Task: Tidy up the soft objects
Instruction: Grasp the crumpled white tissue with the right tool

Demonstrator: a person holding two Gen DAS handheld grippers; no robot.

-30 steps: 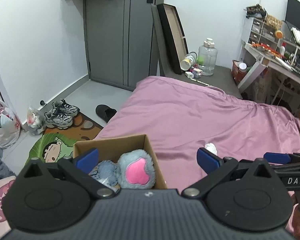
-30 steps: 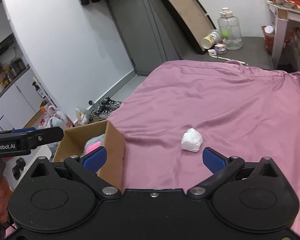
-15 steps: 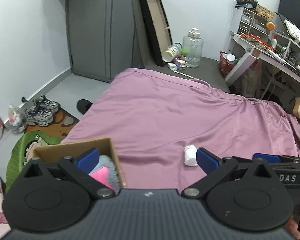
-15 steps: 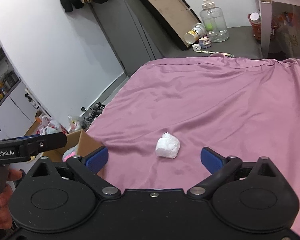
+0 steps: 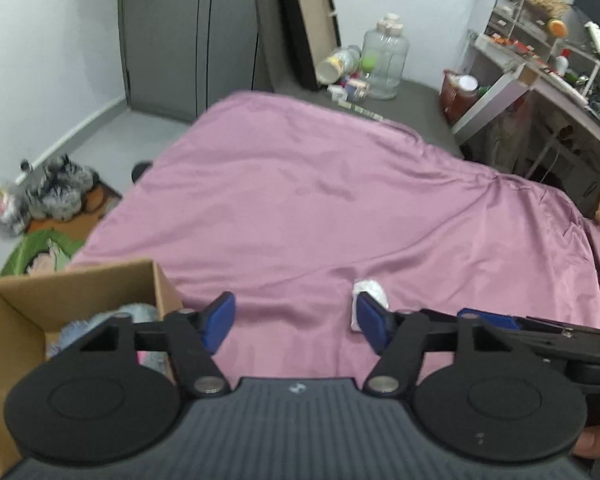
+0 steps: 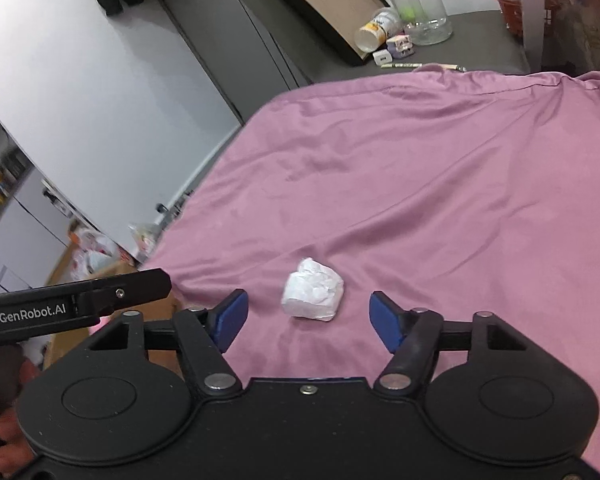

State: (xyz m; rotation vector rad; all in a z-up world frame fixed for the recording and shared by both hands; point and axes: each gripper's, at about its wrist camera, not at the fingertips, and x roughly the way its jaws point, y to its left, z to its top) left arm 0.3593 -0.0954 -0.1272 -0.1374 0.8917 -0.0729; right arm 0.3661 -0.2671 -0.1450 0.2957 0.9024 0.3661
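Note:
A small white crumpled soft lump (image 6: 313, 295) lies on the pink bed sheet (image 6: 420, 168). My right gripper (image 6: 307, 320) is open, its blue pads on either side of the lump and just short of it. In the left wrist view the lump (image 5: 369, 294) peeks out behind the right blue pad. My left gripper (image 5: 296, 322) is open and empty above the sheet. A cardboard box (image 5: 32, 300) stands at its left with grey-blue and pink plush toys (image 5: 112, 318) inside. The right gripper (image 5: 540, 332) shows at the right edge.
The bed sheet (image 5: 320, 200) fills the middle. Beyond its far edge stand a clear water jug (image 5: 384, 60), a tipped cup and small items. A cluttered desk (image 5: 560, 80) is at the right. Shoes (image 5: 60, 192) and bags lie on the floor at the left.
Both grippers have swung right, away from the box. The right gripper has closed in on the white lump, which now sits between its open pads. The left fingers stand closer together.

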